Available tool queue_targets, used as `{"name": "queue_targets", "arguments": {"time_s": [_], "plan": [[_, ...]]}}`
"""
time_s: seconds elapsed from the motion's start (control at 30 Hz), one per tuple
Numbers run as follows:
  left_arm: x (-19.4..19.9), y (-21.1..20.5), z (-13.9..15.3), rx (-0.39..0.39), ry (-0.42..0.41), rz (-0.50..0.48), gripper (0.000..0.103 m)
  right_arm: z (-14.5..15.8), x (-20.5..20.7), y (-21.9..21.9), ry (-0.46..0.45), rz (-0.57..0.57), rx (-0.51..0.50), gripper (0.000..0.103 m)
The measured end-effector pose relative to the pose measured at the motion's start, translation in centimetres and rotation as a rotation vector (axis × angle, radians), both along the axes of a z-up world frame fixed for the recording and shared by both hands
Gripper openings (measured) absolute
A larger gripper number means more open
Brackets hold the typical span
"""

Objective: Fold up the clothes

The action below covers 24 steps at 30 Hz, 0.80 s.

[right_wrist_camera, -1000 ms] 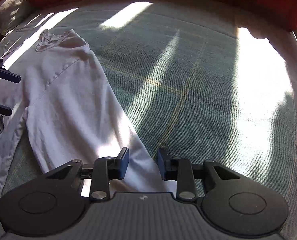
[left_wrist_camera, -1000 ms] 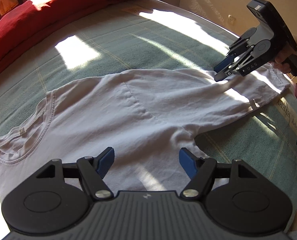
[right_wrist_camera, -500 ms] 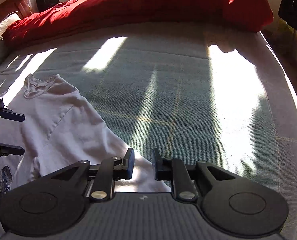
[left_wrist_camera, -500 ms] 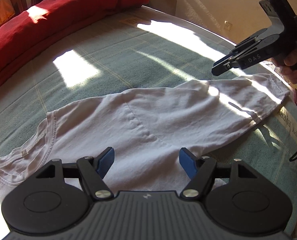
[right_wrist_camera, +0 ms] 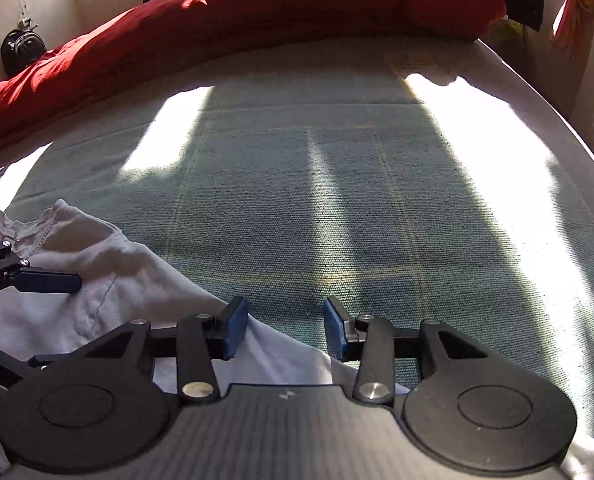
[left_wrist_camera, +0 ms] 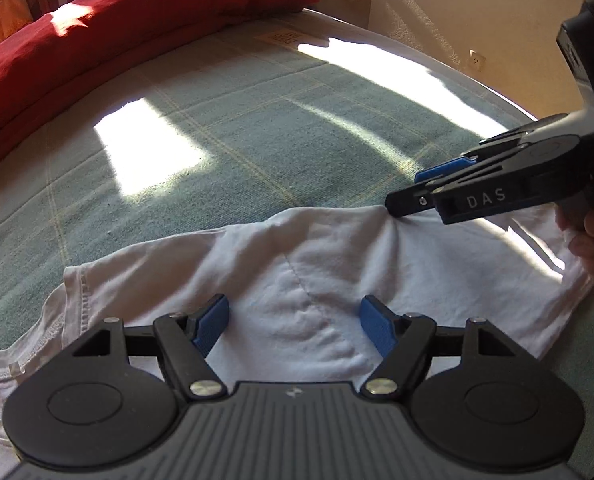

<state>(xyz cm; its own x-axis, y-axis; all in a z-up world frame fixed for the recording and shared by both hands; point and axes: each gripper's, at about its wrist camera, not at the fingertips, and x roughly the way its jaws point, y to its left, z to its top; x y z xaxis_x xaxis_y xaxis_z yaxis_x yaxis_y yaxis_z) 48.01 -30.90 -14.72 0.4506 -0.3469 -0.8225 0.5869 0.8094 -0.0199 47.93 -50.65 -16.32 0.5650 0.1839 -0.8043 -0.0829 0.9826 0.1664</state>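
A white T-shirt (left_wrist_camera: 337, 256) lies on the green checked blanket (left_wrist_camera: 237, 128), collar to the left and sleeve to the right. My left gripper (left_wrist_camera: 293, 320) hovers open over the shoulder seam, with nothing between its blue pads. My right gripper (left_wrist_camera: 409, 196), held by a hand (left_wrist_camera: 593, 248), touches the sleeve's far edge, where the cloth puckers. In the right wrist view, the right gripper (right_wrist_camera: 285, 328) has its jaws opening over the shirt (right_wrist_camera: 109, 276). The cloth edge runs below the gap and is not pinched. A finger of the left gripper (right_wrist_camera: 45, 282) shows at the left.
A red duvet (left_wrist_camera: 137, 20) is bunched along the far side of the bed (right_wrist_camera: 257, 12). Sunlit patches cross the blanket (right_wrist_camera: 377, 200). The bed edge curves at the right, beside a wall with a socket (left_wrist_camera: 477, 58). A dark backpack (right_wrist_camera: 21, 50) hangs far left.
The right gripper has rolled over, moved in along the sleeve and widened its jaws. The sleeve now lies shorter and bunched. The left gripper has come closer over the shoulder.
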Motion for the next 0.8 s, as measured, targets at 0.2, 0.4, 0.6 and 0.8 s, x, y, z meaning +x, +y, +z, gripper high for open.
{"name": "queue_targets", "arguments": {"time_s": [0.2,0.4,0.6,0.8], "plan": [[-0.7,-0.1,3.0,-0.114,0.02,-0.091,0.073,3.2,-3.8,-1.9,0.029,-0.001,0.017,0.057],[0.1,-3.3,-0.6,-0.068,0.067,-0.153,0.073,1.9,-8.8,-3.0,0.064,-0.032,0.074,0.06],[1.8,-5.4,-1.2,-0.023,0.031,-0.115,0.076,0.3,-13.1,-6.3,0.054,-0.19,-0.003,0.061],[0.0,-6.4,0.9,-0.031,0.044,-0.165,0.074,1.2,-16.0,-11.1,0.049,-0.372,0.027,0.063]]}}
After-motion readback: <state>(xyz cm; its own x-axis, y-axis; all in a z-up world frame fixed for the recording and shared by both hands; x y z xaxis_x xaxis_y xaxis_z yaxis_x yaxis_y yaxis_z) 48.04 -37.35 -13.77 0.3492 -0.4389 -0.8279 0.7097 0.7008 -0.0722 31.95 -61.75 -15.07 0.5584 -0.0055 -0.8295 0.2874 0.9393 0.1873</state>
